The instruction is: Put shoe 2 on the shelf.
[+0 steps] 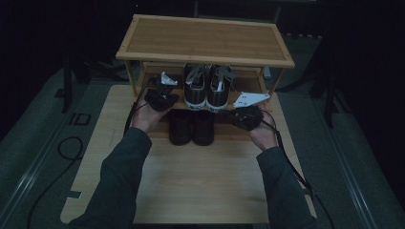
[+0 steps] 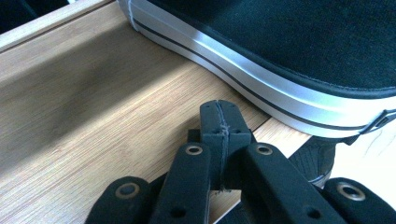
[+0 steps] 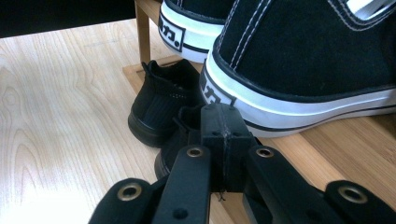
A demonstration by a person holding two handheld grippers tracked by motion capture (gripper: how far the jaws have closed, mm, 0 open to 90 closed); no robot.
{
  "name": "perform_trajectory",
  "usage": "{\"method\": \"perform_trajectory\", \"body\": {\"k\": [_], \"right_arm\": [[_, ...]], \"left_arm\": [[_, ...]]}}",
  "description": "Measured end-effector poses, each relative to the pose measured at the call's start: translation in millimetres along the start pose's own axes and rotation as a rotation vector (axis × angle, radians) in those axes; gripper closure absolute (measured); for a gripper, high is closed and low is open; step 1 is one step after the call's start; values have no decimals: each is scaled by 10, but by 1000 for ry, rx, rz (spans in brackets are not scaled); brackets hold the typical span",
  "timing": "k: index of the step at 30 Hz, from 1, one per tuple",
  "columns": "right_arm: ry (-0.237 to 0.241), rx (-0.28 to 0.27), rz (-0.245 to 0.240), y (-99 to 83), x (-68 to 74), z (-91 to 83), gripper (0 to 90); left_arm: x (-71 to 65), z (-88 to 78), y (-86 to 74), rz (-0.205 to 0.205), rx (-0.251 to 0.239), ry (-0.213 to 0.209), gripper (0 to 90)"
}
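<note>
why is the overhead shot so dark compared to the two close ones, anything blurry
High view: dim and underexposed, the surroundings near black, though the shoe rack and sneakers stay readable. Left gripper view: bright, a soft shadow band across the shelf, the near tongs slightly soft. Right gripper view: well lit, glare washing out the table.

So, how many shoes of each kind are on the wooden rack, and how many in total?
Black sneakers with white soles: 2, side by side on the middle shelf.
All-black shoes: 2, side by side on the bottom level.
Total: 4 shoes on the wooden rack.
</note>
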State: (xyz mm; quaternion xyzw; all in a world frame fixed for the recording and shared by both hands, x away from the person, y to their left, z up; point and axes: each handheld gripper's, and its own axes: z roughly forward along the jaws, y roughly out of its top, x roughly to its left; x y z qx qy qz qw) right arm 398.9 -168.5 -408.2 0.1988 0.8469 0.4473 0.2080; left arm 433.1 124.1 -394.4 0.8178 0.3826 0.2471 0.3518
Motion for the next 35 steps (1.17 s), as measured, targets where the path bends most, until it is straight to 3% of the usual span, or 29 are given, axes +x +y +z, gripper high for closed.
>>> {"method": "perform_trajectory", "body": {"k": [11,22,35], "right_arm": [[-6,22,-19,-14,17,-47,890],[-13,35,16,-172,-27,-54,888],[-10,60,36,-326,-54,-30,882]], "left_arm": [[-7,-1,4,2,0,7,900],[-4,-23,4,3,8,20,889],[6,-128,-3,9,-18,11,883]]}}
